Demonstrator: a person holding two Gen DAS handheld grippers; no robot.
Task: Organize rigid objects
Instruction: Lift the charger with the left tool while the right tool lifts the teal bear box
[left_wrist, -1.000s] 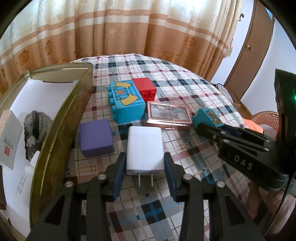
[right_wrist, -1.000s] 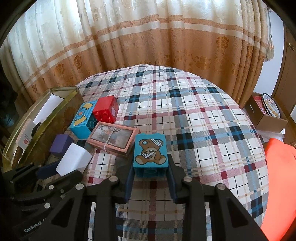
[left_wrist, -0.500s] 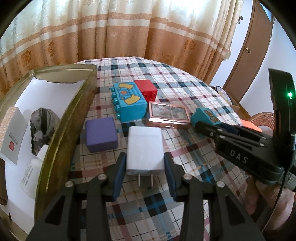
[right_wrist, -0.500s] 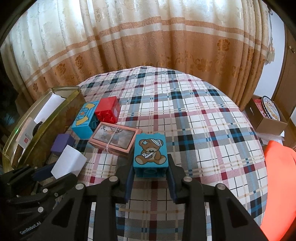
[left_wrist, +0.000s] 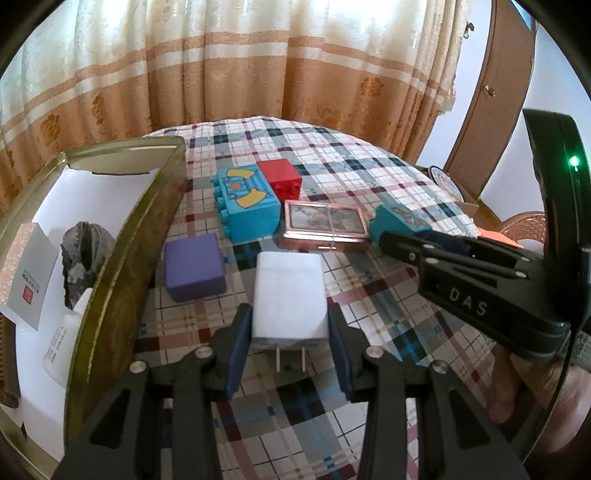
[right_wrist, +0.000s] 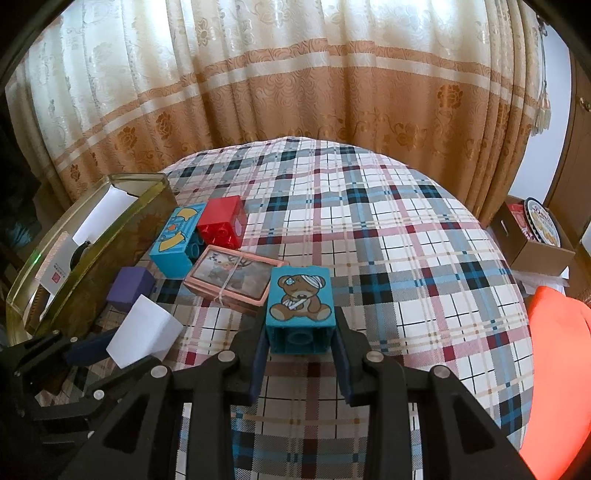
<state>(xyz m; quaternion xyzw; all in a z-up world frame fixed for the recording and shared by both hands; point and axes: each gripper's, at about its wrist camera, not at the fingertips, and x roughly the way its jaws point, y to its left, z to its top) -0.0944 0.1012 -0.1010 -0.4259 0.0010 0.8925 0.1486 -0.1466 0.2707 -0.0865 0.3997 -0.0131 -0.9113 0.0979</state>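
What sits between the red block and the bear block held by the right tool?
The pink framed picture box lies between the red block and the bear block, clearest in the right wrist view.

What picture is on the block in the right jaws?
A brown bandaged teddy bear on the teal block; right wrist view shows it best.

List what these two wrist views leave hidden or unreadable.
- Gold tin, left wrist view: its near end is cut off by the picture's edge.
- White bottle in the tin, left wrist view: label print too small to read.
- Purple block, right wrist view: near side hidden behind the white charger.
- Cardboard box, right wrist view: contents cut off at the edge.
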